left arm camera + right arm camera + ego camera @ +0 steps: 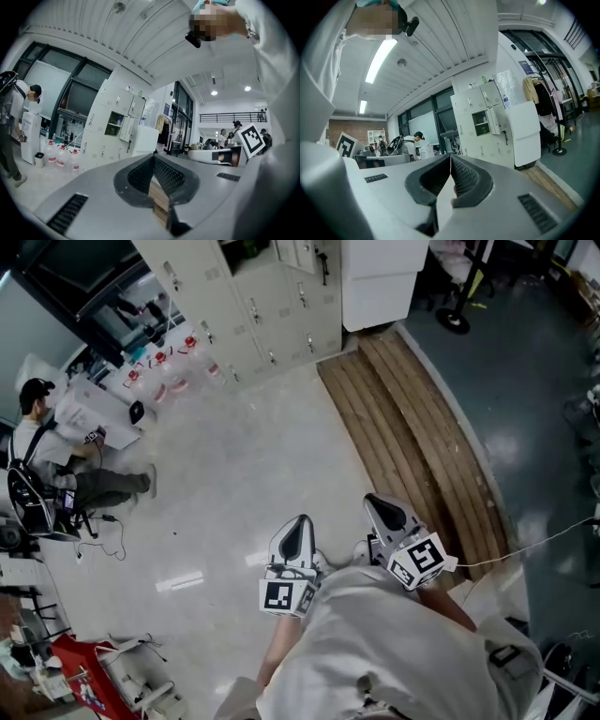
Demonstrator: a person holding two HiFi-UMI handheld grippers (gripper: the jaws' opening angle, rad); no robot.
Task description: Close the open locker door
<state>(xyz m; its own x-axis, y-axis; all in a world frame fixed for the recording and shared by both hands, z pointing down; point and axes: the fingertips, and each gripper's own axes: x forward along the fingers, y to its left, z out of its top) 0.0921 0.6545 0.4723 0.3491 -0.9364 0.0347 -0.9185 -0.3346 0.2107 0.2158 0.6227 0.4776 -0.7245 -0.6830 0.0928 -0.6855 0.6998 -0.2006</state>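
A bank of cream lockers (272,296) stands far ahead across the floor. One upper compartment (115,123) is open, and its door (126,129) is swung out to the right. The right gripper view shows the same open compartment (481,123) and door (493,119). Both grippers are held level in front of my white shirt, well short of the lockers. My left gripper (300,523) is shut, its tips (153,157) meeting with nothing held. The right gripper (377,502) is also shut and empty, its pads (461,176) closed together.
A tall white cabinet (380,282) stands right of the lockers. Wooden planks (412,456) run along the floor on the right. Several water bottles (173,367) line the locker base. A person (56,465) sits at the left. A cable (525,545) crosses at the right.
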